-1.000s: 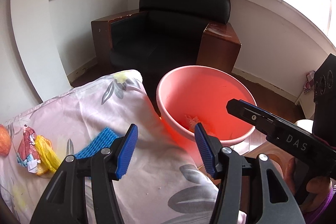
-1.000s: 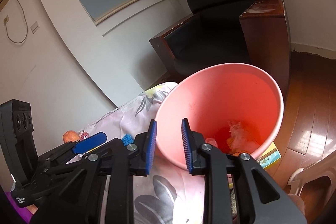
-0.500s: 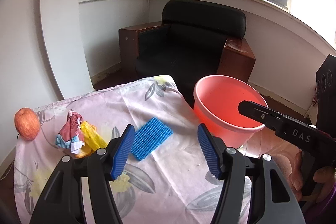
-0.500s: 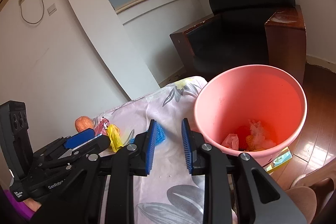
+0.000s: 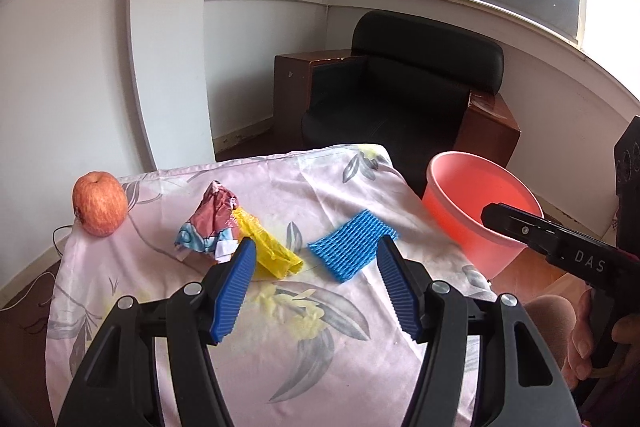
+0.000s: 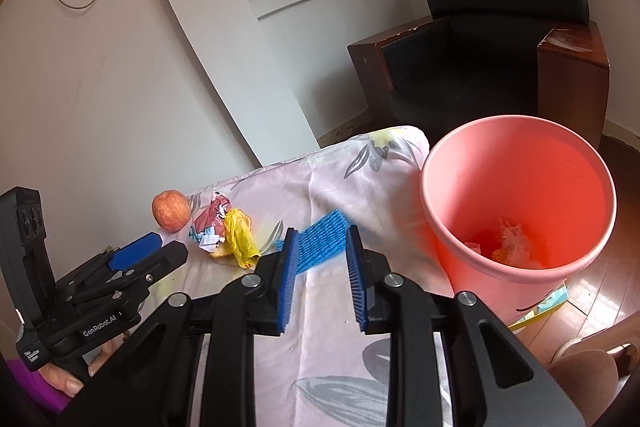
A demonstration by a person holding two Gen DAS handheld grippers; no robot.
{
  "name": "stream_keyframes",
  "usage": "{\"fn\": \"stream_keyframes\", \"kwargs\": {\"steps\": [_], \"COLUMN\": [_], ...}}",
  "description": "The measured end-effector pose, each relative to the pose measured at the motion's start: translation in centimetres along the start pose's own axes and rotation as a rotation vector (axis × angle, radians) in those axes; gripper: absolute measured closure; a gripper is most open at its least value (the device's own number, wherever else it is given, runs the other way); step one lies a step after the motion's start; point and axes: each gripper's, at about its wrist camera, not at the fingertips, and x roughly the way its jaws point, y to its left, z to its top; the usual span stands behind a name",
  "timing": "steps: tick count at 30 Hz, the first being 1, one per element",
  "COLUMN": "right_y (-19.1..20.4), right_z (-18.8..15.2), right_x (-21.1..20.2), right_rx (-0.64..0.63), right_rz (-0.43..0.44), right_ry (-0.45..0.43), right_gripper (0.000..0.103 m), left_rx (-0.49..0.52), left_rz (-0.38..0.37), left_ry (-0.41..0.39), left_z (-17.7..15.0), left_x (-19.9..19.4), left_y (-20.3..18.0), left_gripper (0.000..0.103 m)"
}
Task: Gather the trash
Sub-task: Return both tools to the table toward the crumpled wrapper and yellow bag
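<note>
On the floral cloth lie a blue foam net (image 5: 352, 251) (image 6: 320, 239), a yellow plastic bag (image 5: 272, 247) (image 6: 238, 235) and a crumpled red and blue wrapper (image 5: 212, 223) (image 6: 210, 223) touching the bag. My left gripper (image 5: 316, 243) hangs wide open above the cloth, short of the bag and net, with nothing between its pads. My right gripper (image 6: 322, 233) stands narrowly open and empty, just short of the net. The pink bucket (image 5: 476, 163) (image 6: 520, 121) stands off the table's right edge with white and orange scraps (image 6: 512, 243) inside.
An apple (image 5: 100, 203) (image 6: 171, 209) sits at the table's far left corner near the wall. A black armchair (image 5: 400, 95) with wooden sides stands behind the table (image 5: 320, 355). A coloured box (image 6: 540, 311) lies on the wooden floor beneath the bucket.
Both grippers drew back from over the bucket and swung left over the table. The wrapper, bag, net and apple came fully into view. The left jaws widened a little.
</note>
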Motion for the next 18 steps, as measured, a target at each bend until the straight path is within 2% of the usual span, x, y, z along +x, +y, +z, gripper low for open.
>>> {"fn": "stream_keyframes", "kwargs": {"steps": [9, 18], "right_y": [1.7, 2.0], "right_z": [-0.5, -0.9], "right_x": [1.4, 3.1], "right_rx": [-0.025, 0.004], "right_rz": [0.015, 0.042], "right_ry": [0.041, 0.095], "right_gripper": [0.078, 0.078], "left_rx": [-0.058, -0.099], "left_rz": [0.045, 0.104], "left_ry": [0.042, 0.055], "left_z": [-1.6, -2.4], "left_x": [0.9, 1.2], "left_y": [3.2, 6.0], "left_gripper": [0.042, 0.042]}}
